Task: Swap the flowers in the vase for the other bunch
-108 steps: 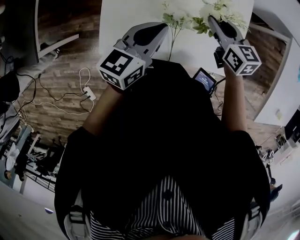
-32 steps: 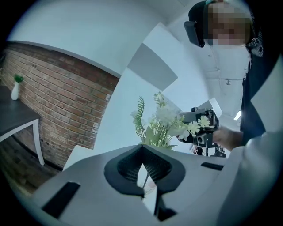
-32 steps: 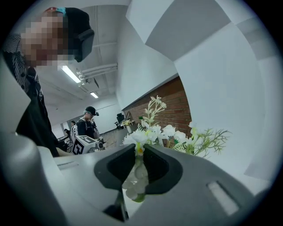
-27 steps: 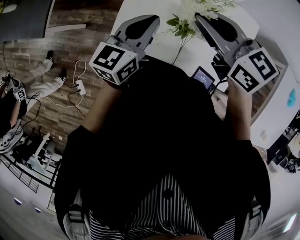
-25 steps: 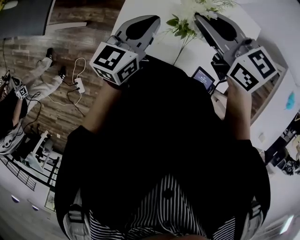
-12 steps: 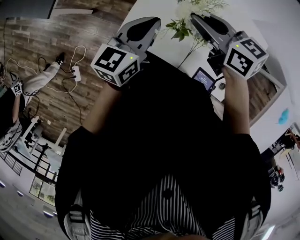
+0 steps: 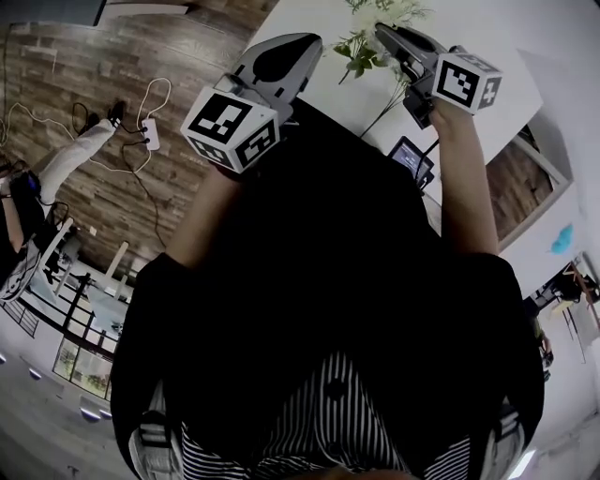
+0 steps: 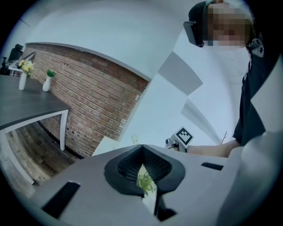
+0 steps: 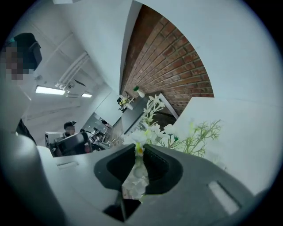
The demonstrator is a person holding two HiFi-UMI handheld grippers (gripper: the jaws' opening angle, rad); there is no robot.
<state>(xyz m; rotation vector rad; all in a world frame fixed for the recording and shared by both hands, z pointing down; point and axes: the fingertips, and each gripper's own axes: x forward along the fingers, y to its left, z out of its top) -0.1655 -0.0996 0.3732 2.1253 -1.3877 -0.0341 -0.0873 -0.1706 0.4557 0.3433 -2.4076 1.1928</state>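
Observation:
A bunch of white flowers (image 7: 380,14) with green leaves hangs over the white table (image 7: 323,89). Its thin stem (image 7: 389,108) trails back toward me. My right gripper (image 7: 382,34) is shut on this bunch. In the right gripper view the blossoms (image 9: 154,132) fill the narrow slot between the jaws of the right gripper (image 9: 140,148), and a green sprig (image 9: 203,137) fans out to the right. My left gripper (image 7: 309,45) is beside it on the left, shut and holding nothing. Leaves show through the gap in the left gripper (image 8: 142,146). No vase is visible near the grippers.
A small device with a lit screen (image 7: 411,159) lies at the table's near edge. Cables and a power strip (image 7: 150,131) lie on the wooden floor to the left. Two small vases (image 8: 22,80) stand on a distant dark table by a brick wall.
My right gripper has sunk away from me toward the table with the flowers in it and has rolled. The left gripper has shifted only slightly.

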